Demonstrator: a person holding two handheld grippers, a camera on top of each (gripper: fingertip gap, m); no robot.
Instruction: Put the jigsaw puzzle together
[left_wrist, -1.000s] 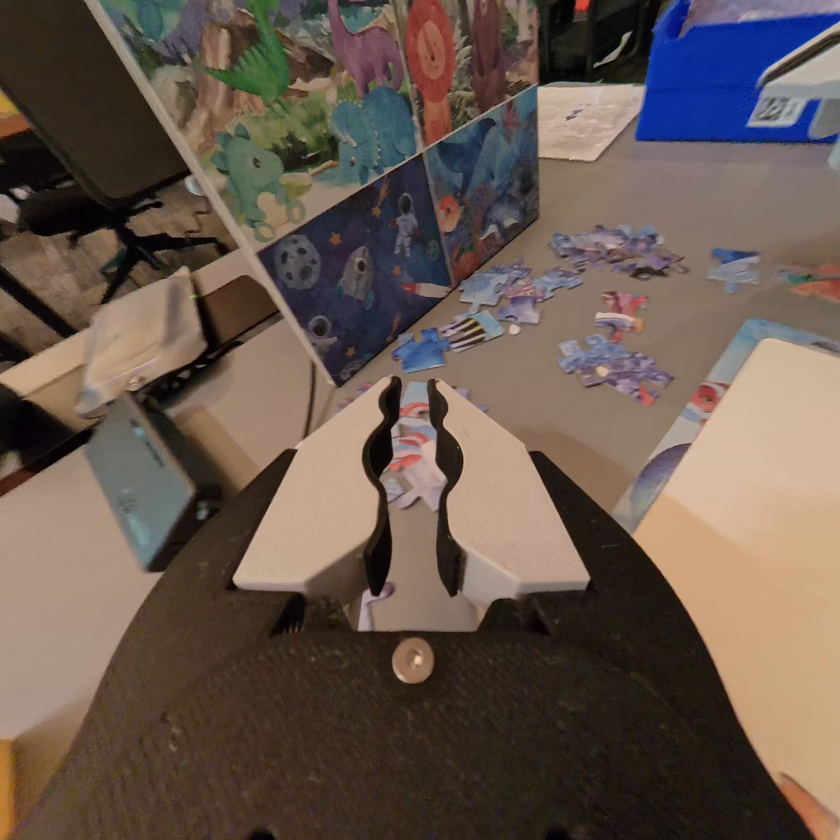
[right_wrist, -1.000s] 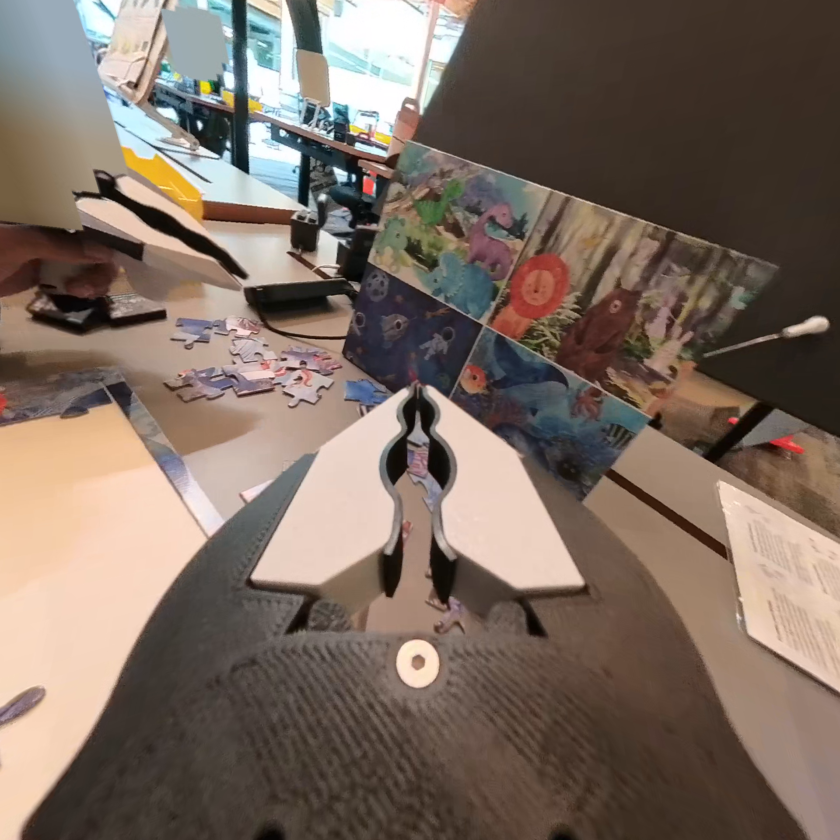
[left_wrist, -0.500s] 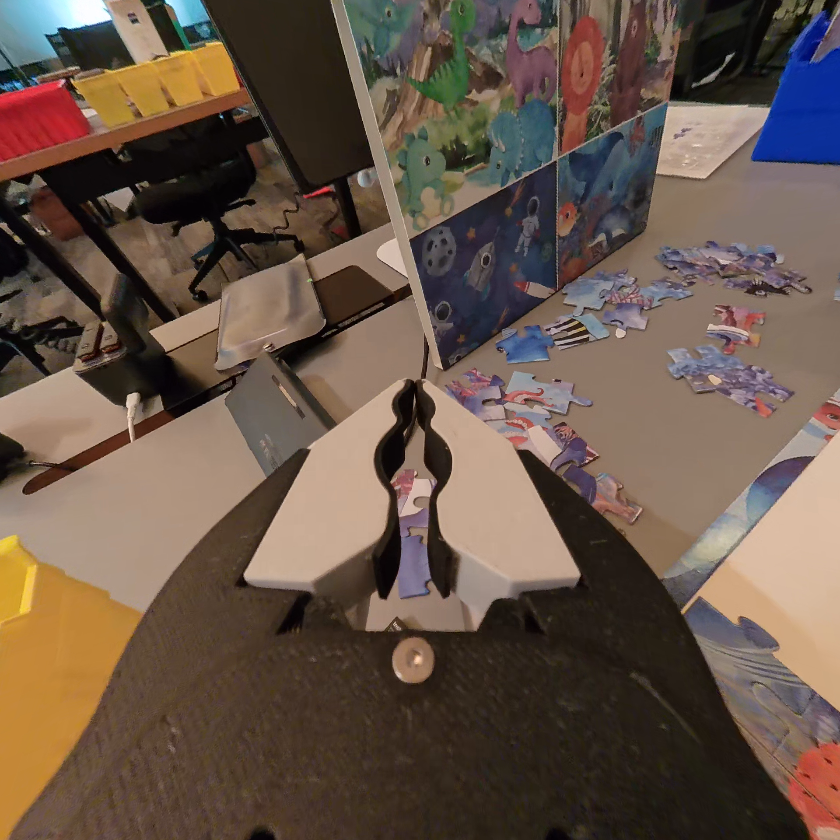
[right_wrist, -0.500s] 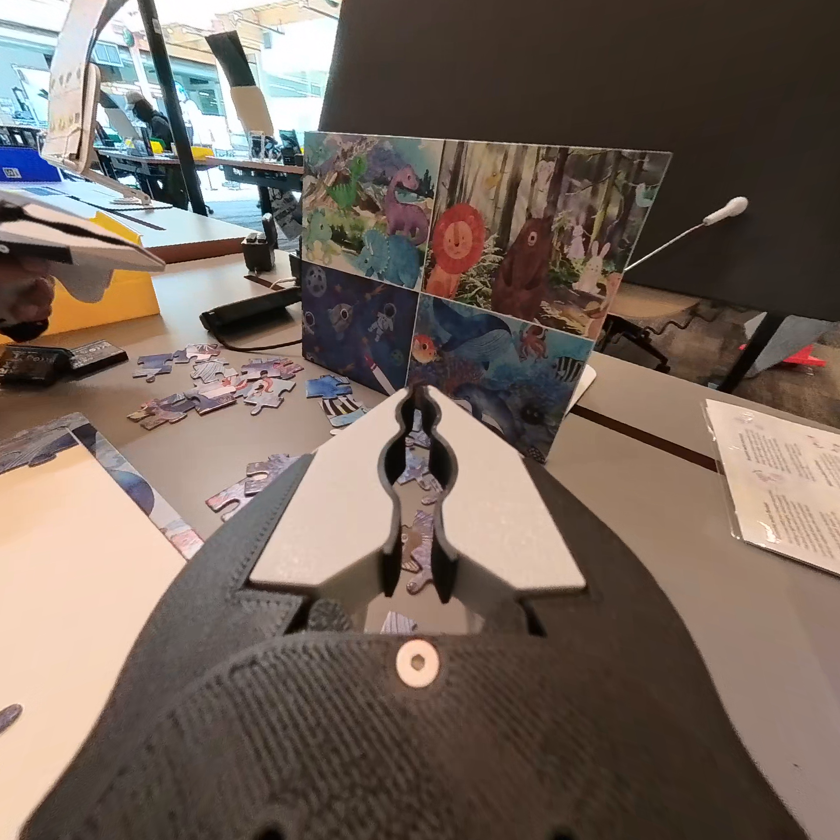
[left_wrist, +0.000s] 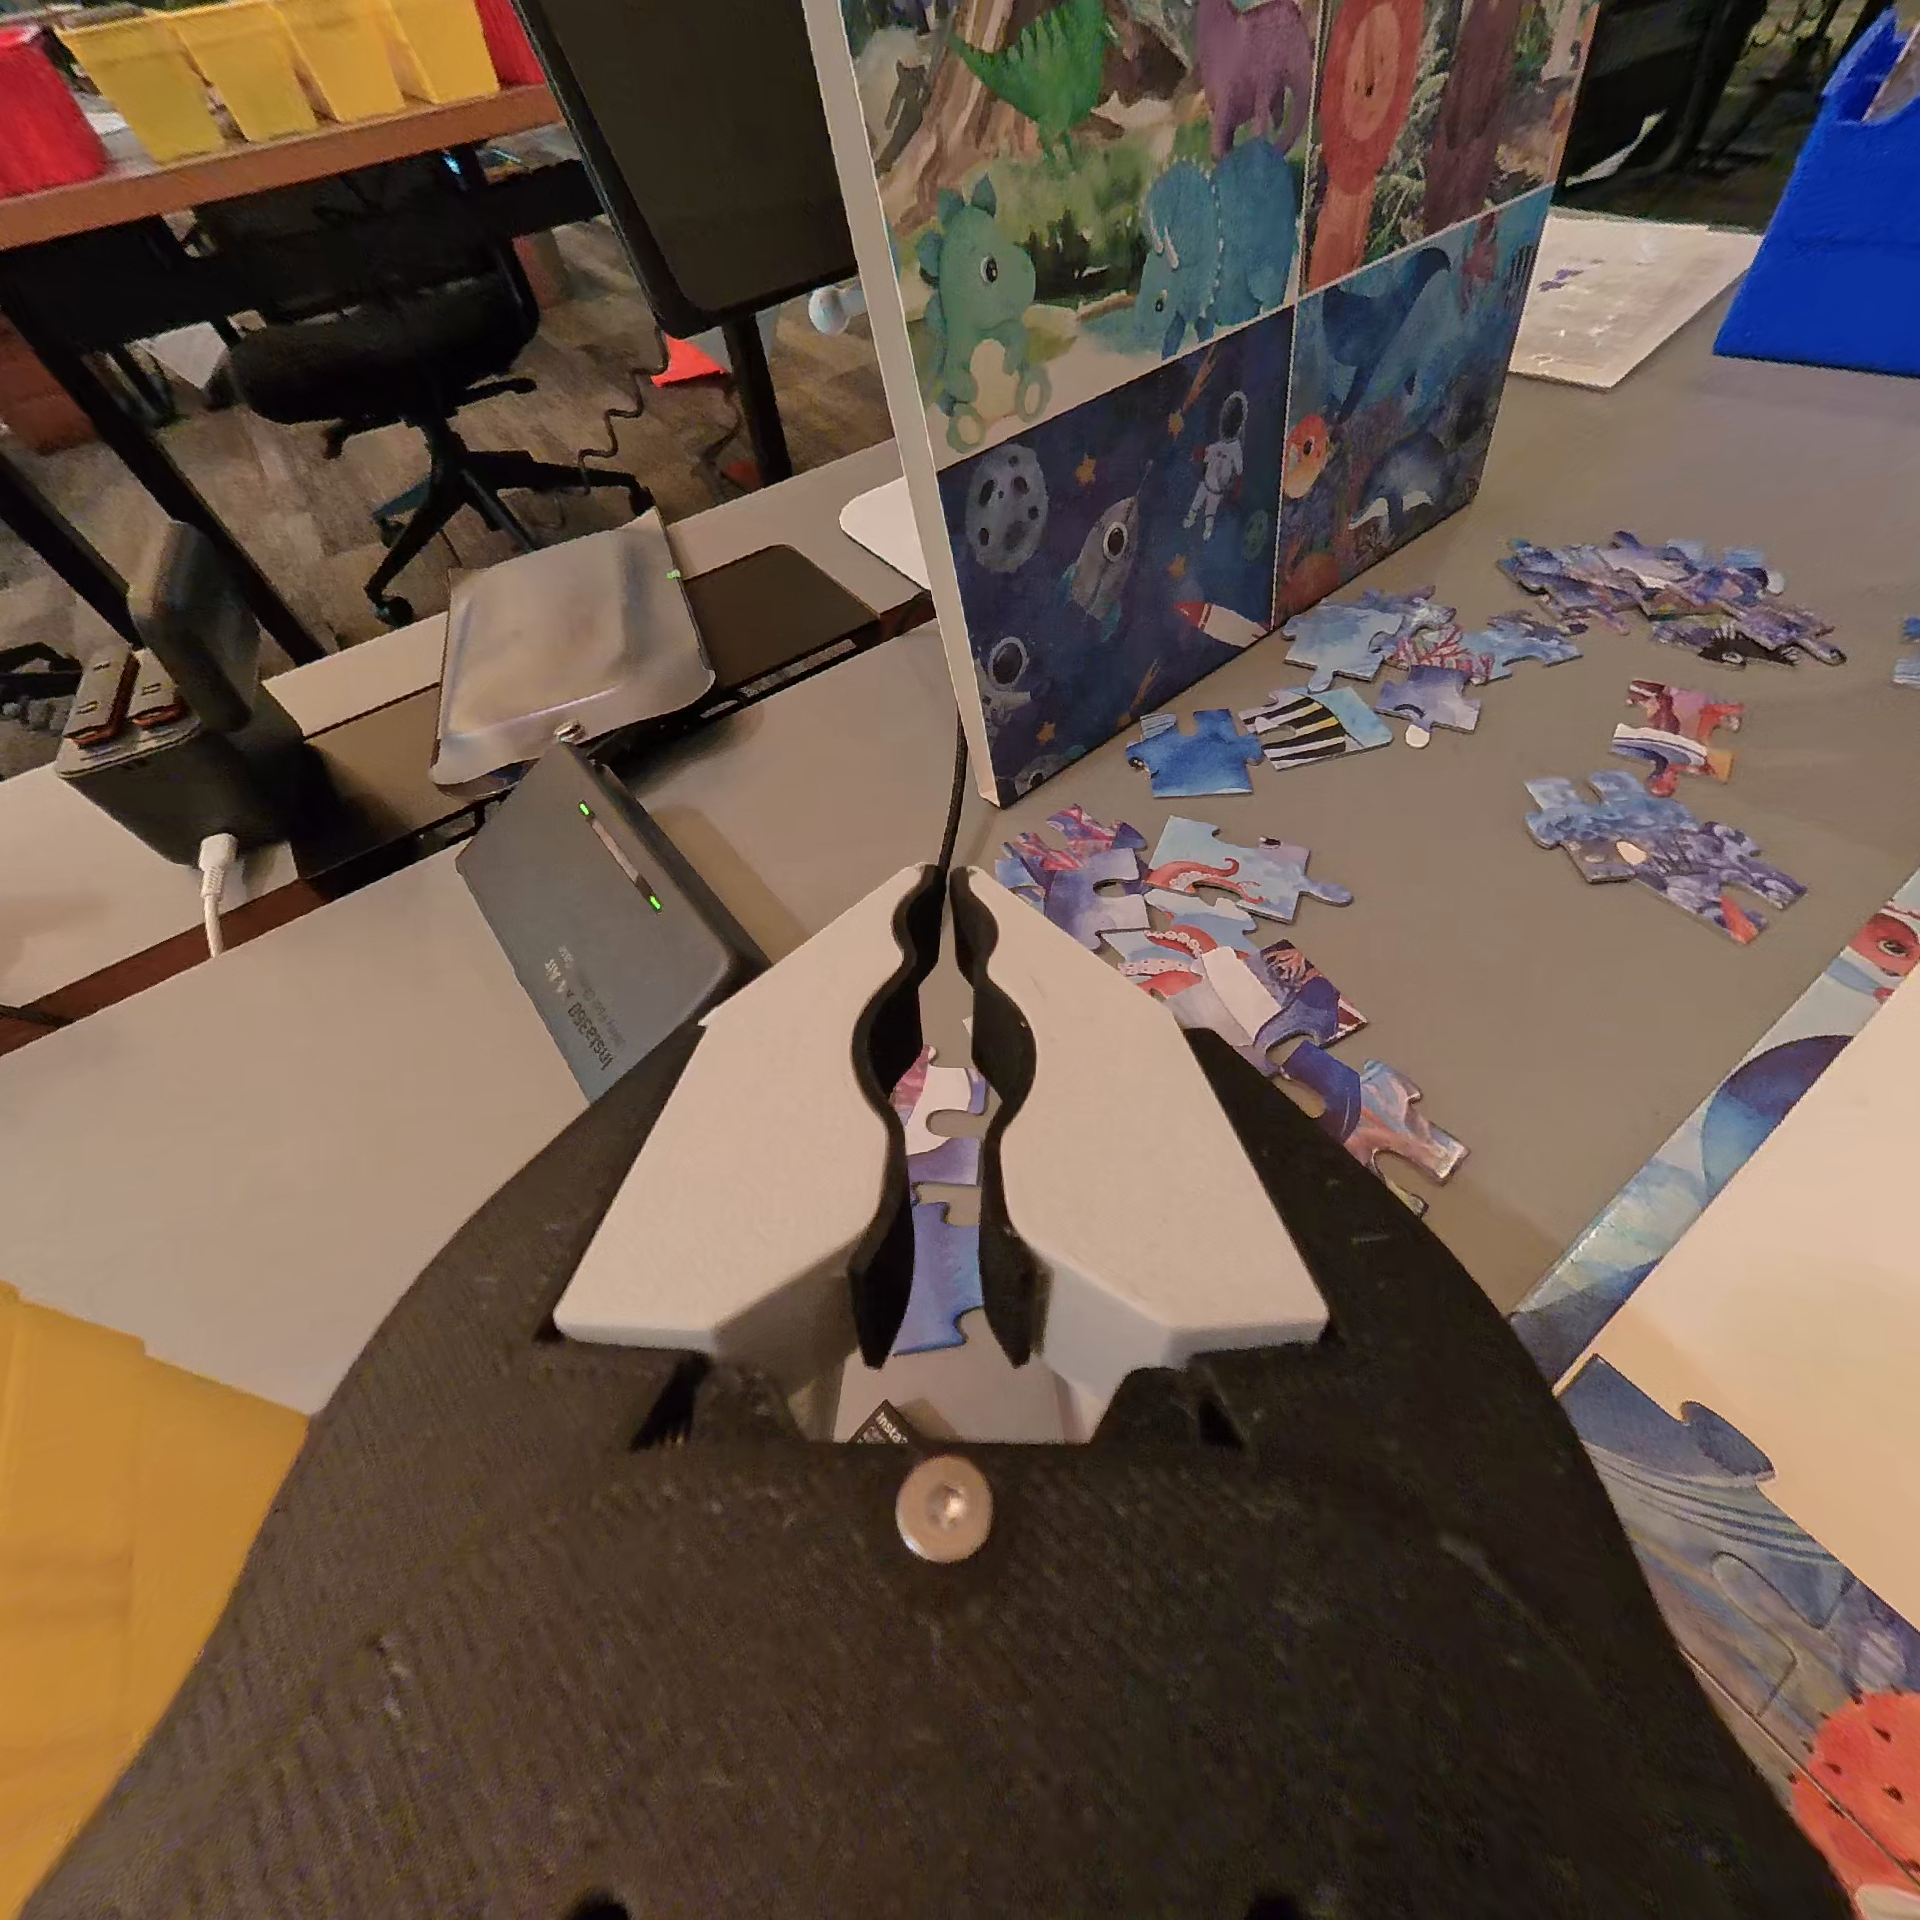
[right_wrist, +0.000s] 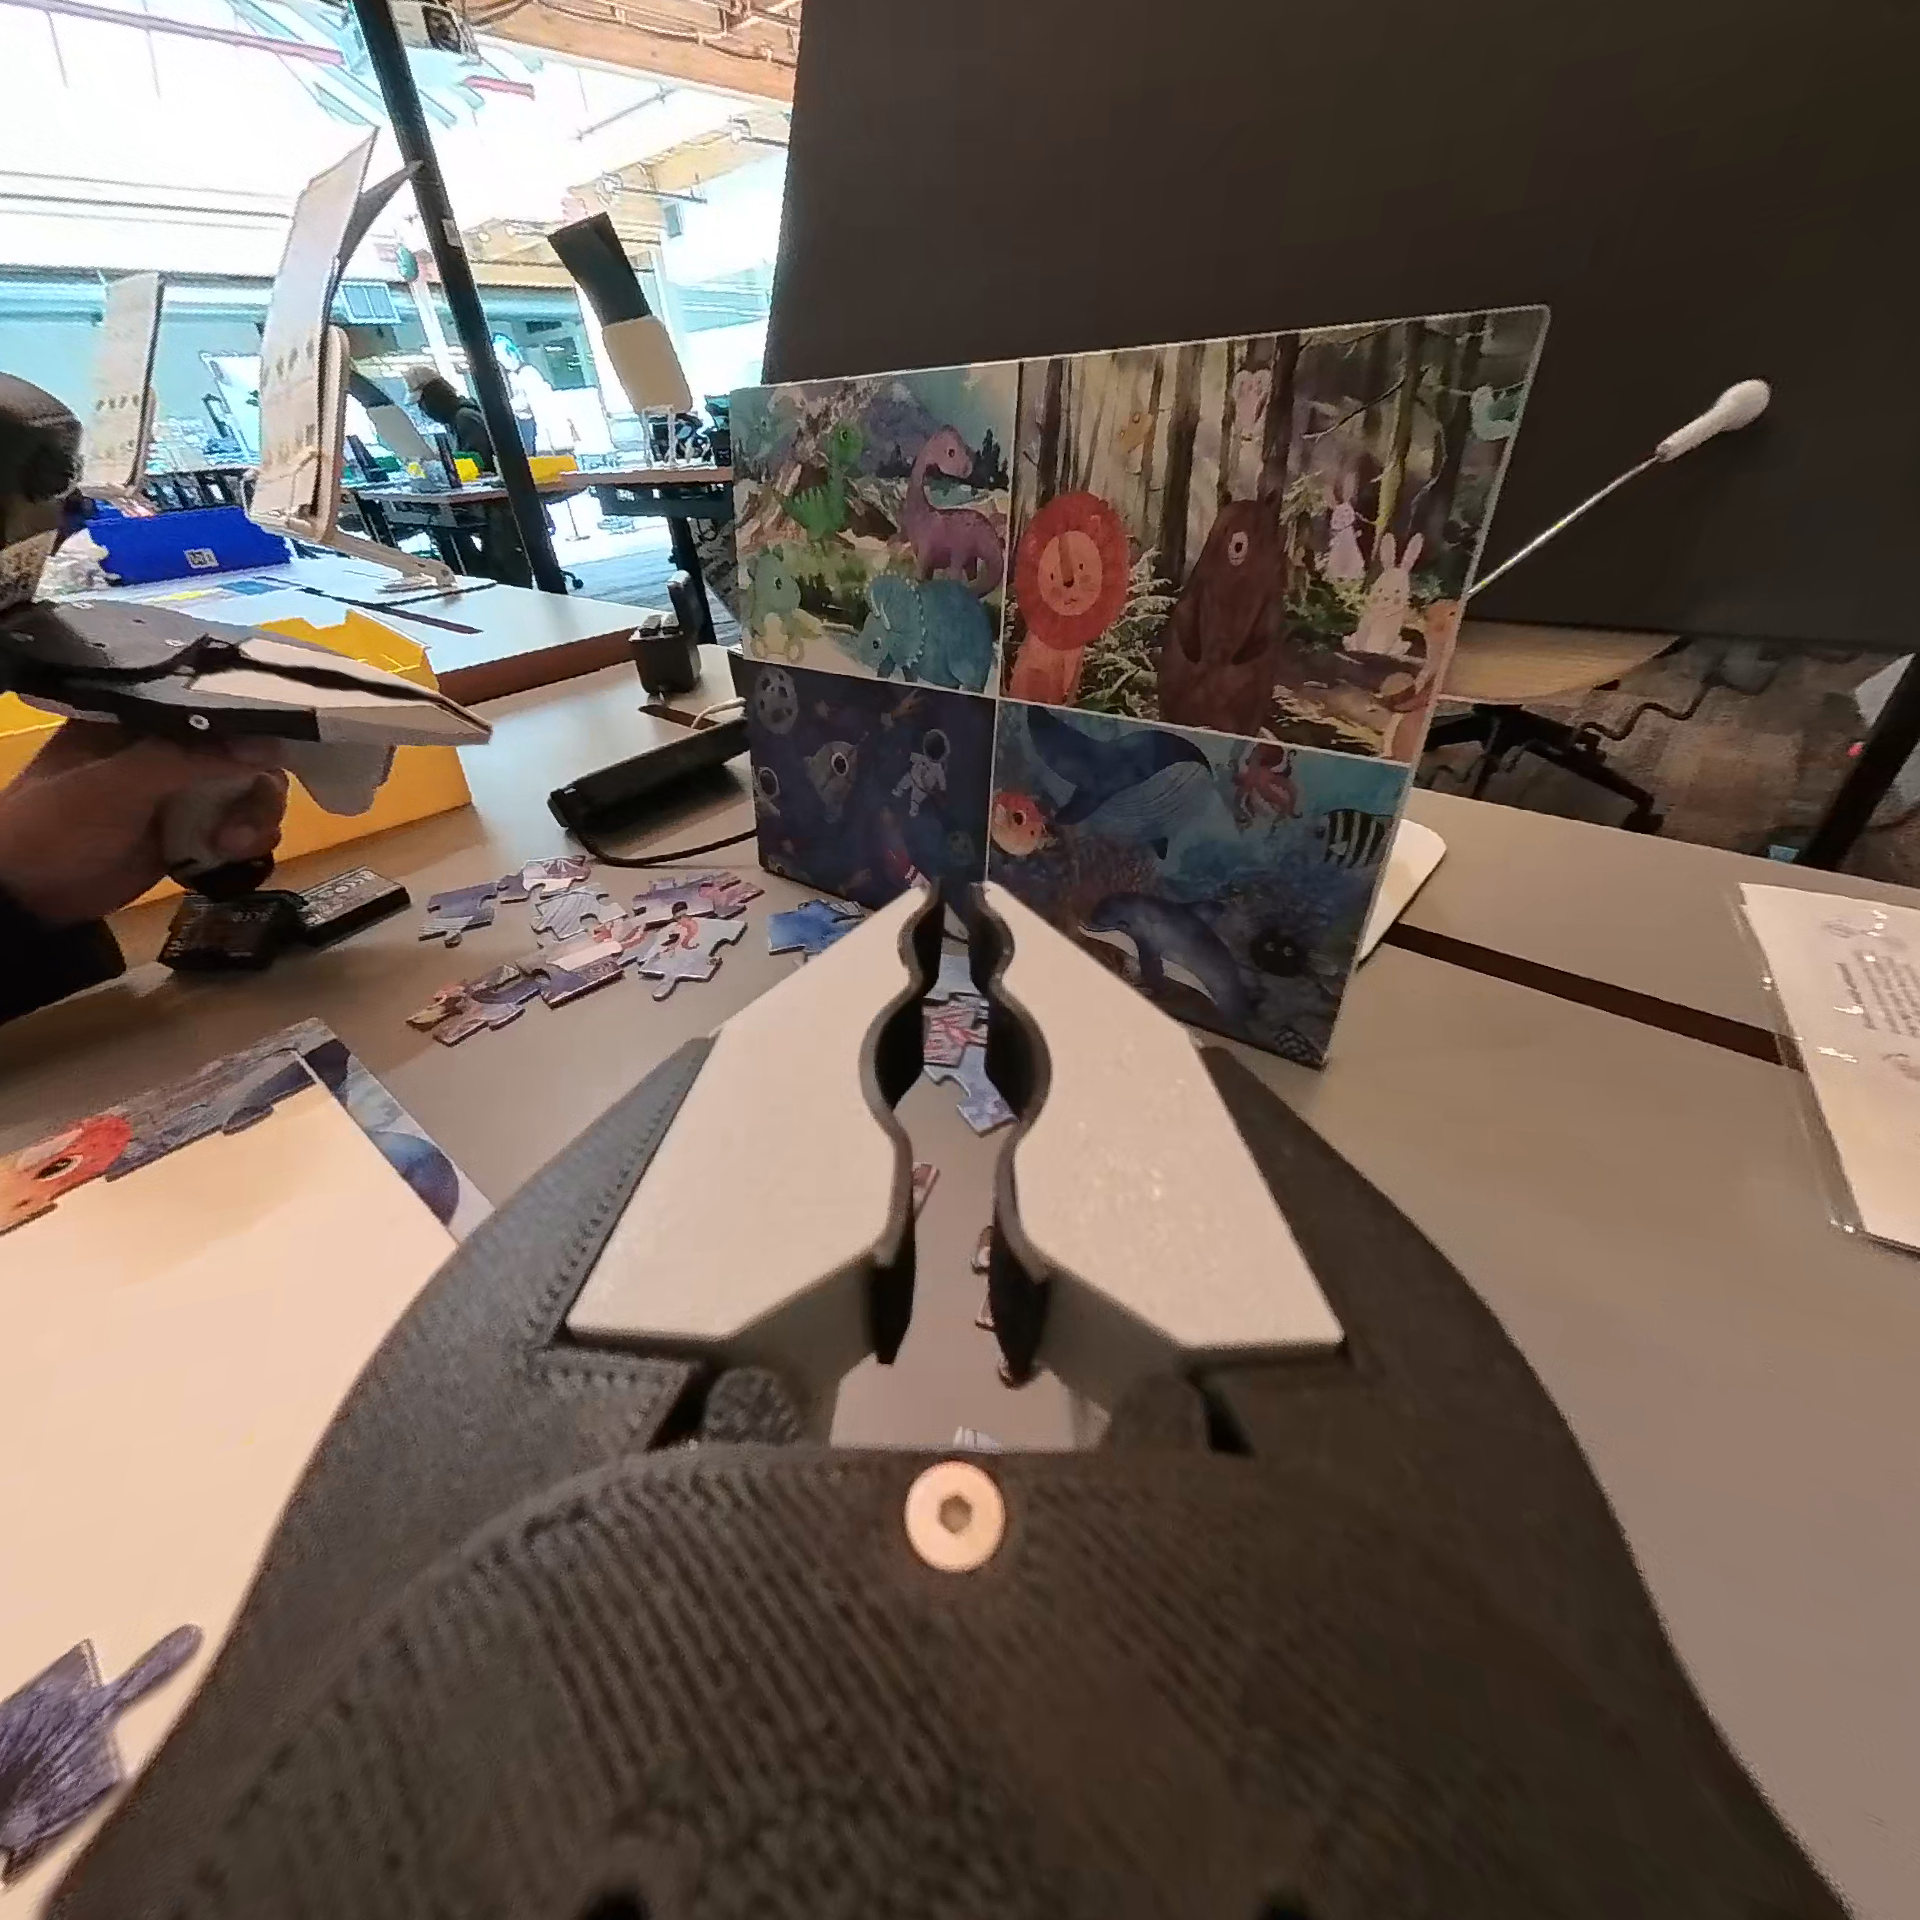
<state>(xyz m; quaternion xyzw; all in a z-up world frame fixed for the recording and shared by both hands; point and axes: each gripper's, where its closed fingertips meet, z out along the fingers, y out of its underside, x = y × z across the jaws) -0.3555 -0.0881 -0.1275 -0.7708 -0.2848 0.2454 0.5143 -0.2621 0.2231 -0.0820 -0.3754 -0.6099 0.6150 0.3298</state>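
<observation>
Loose blue puzzle pieces (left_wrist: 1226, 914) lie scattered on the grey table in front of an upright reference picture board (left_wrist: 1195, 416). The cream puzzle board (left_wrist: 1787, 1247) lies at the right with some edge pieces (left_wrist: 1704, 1507) fitted. My left gripper (left_wrist: 948, 883) is shut and empty, hovering above pieces near the table's left edge. My right gripper (right_wrist: 961, 899) is shut but for a thin gap, empty, above pieces and facing the picture board (right_wrist: 1091, 675). The right wrist view also shows the puzzle board (right_wrist: 187, 1351), more pieces (right_wrist: 592, 935) and the left gripper (right_wrist: 343, 717) held in a hand.
A grey power bank (left_wrist: 592, 935) with a black cable lies left of the pieces. A yellow bin (right_wrist: 364, 790) stands at the far left. A blue bin (left_wrist: 1829, 208) and a paper sheet (right_wrist: 1849, 1039) are at the right. Black dividers stand behind the table. There is about 35 centimeters between the tips of the two grippers.
My left gripper closed from slightly open, pulled back and turned left. My right gripper swung round to face the picture board squarely, and its tips parted a little.
</observation>
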